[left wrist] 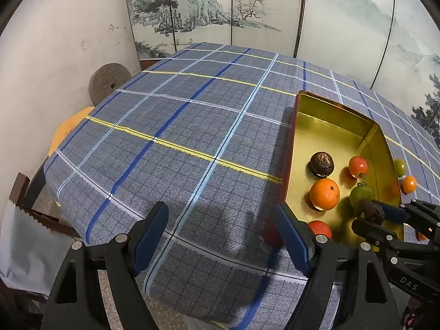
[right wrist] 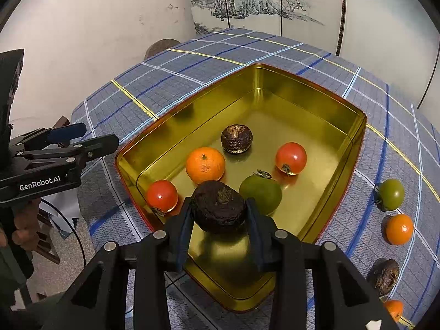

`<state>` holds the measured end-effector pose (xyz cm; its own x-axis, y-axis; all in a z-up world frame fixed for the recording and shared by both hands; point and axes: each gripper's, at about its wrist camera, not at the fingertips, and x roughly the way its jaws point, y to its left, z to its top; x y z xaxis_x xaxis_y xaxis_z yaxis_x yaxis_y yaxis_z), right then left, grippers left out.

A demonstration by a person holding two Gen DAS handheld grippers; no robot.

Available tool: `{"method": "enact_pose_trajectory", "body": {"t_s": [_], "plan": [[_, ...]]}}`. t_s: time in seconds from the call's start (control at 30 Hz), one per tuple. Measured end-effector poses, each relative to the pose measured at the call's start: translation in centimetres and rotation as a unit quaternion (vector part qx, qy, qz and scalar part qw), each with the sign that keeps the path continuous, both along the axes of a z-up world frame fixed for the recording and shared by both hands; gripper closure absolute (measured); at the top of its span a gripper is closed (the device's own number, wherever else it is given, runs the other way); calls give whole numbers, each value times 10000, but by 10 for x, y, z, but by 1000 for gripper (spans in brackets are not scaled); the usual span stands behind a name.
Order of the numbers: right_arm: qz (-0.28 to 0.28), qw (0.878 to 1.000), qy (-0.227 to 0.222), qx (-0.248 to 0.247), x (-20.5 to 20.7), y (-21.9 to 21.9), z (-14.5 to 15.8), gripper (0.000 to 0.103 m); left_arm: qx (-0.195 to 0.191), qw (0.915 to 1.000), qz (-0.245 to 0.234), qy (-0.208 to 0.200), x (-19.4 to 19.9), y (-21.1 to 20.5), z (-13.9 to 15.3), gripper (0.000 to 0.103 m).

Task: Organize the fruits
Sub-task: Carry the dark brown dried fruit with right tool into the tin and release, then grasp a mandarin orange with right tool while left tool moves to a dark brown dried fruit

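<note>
Reading "GenRobot.AI" on its black body, the left gripper [right wrist: 82, 140] hangs beside the gold tin [right wrist: 354, 126] with fingers apart, holding nothing. The right gripper [right wrist: 220, 217], lettered "DAS", is clamped on a dark wrinkled fruit [right wrist: 218, 206] above the tin's near end. An orange fruit [right wrist: 394, 309] at the frame edge is cut off, possibly a tangerine.

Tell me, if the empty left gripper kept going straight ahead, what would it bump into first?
Probably nothing soon: the open left gripper points over bare blue plaid tablecloth, with the gold metal tin off to its right. Depth is hard to judge.
</note>
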<state>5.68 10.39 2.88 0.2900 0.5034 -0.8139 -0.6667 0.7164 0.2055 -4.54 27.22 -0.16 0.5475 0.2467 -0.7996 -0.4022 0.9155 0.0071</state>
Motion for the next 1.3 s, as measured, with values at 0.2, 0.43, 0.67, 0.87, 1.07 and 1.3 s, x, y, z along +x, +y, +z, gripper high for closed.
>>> {"method": "enact_pose_trajectory", "body": {"t_s": [0.2, 0.43, 0.67, 0.87, 1.07, 1.3], "plan": [[23, 10000, -27, 24, -1, 0, 1, 66, -59, 10000, -36, -16, -1, -4, 2, 23], [-103, 9997, -145, 194, -6, -13, 15, 65, -82, 9998, -143, -117, 1, -13, 8, 23], [-616, 9972, -324, 279, -16, -73, 36, 65, -133, 9987, -442, -224, 6, -34, 15, 23], [-1417, 9893, -358, -20, -18, -144, 34, 64, -203, 9965, -787, -216, 13, -61, 16, 23], [-2048, 9780, -251, -297, -25, -202, 17, 55, -234, 9930, -1145, -171, 23, -91, 15, 23], [-2237, 9741, 24, -339, -24, -217, -12, 55, -221, 9875, -1557, -109, 36, -130, 15, 23]]}}
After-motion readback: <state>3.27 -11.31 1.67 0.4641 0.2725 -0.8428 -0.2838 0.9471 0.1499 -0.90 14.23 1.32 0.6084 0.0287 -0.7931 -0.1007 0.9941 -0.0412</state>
